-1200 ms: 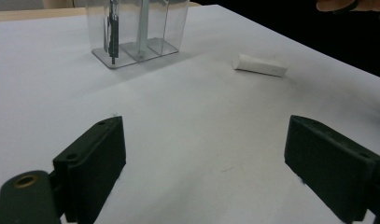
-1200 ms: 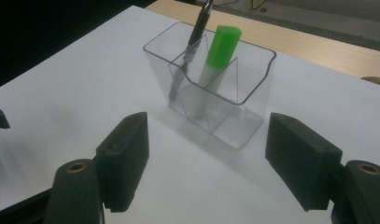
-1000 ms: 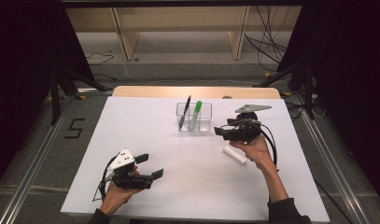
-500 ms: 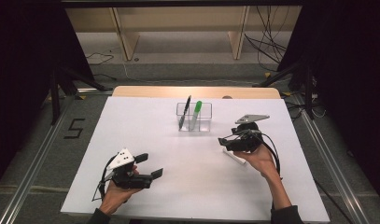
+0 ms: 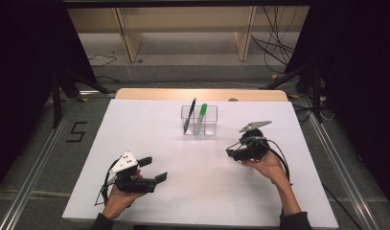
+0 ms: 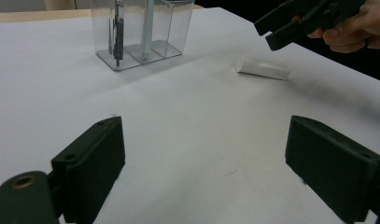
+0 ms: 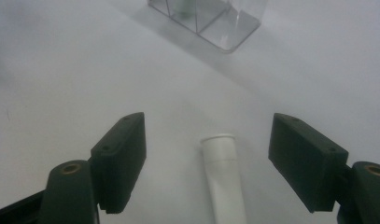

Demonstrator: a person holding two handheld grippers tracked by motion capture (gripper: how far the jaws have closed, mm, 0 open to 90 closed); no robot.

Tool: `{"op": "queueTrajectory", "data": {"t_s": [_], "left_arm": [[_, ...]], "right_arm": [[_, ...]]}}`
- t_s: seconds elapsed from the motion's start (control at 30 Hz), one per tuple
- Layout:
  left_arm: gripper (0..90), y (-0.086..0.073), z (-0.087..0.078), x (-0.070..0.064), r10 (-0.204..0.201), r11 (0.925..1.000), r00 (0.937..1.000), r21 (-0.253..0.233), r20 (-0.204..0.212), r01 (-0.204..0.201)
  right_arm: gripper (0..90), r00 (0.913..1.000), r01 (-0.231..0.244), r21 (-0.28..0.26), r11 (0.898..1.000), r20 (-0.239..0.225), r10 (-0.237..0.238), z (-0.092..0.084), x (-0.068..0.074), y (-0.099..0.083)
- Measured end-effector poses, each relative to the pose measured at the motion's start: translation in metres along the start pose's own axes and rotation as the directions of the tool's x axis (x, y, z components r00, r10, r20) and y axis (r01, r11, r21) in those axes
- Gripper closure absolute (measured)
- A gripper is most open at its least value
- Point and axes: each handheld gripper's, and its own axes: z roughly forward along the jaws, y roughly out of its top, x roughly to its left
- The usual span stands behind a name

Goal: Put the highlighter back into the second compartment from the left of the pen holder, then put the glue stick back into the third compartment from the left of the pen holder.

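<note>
Two hand-held black tools work over the white-covered desk (image 5: pixel 149 129). At the near left, the left tool (image 5: pixel 152 171) rests low in the person's left hand (image 5: pixel 117 199), its jaws spread wide apart with nothing between them. Toward the middle far side stands a clear plastic divided holder (image 5: pixel 199 120); a black pen (image 5: pixel 189 115) leans in its left compartment and a green-capped marker (image 5: pixel 200 117) stands in the next. To the right, the right tool (image 5: pixel 232 153), held in the right hand (image 5: pixel 264 164), hangs just over the desk with its jaws wide open; in the right gripper view a white cylindrical tube (image 7: pixel 223 177) lies flat between them, untouched by either jaw.
</note>
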Motion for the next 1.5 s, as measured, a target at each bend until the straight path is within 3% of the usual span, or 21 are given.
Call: {"op": "queueTrajectory", "data": {"t_s": [0.23,0.4,0.77,1.13,1.23,1.5], "left_arm": [[11.5,0.000,-0.004,0.004,-0.004,1.0000,0.9999,-0.008,-0.010,0.004],[11.4,-0.001,-0.004,0.005,0.011,0.9999,0.9996,0.003,-0.024,-0.011],[11.5,-0.001,-0.003,0.003,0.020,0.9997,0.9996,0.011,-0.018,-0.020],[11.4,-0.001,-0.001,0.002,0.025,0.9996,0.9996,0.013,-0.011,-0.025],[11.5,-0.002,-0.002,-0.001,0.048,0.9986,0.9988,0.021,-0.012,-0.048],[11.5,-0.002,-0.002,0.001,0.039,0.9990,0.9992,0.024,-0.009,-0.038]], "right_arm": [[26.8,0.9998,0.021,0.067,0.998,-0.006,-0.020,0.010,0.002,-0.001],[26.4,0.9995,0.031,0.130,0.991,0.006,-0.032,0.017,0.004,-0.003],[26.8,0.9980,0.053,0.210,0.976,0.023,-0.059,0.026,0.004,-0.005],[32.6,0.9974,0.061,0.273,0.960,0.021,-0.069,0.031,0.002,-0.002],[35.2,0.9967,0.072,0.293,0.954,0.016,-0.080,0.032,0.002,0.000],[43.2,0.9963,0.080,0.324,0.943,0.004,-0.086,0.032,0.001,0.006]]}}
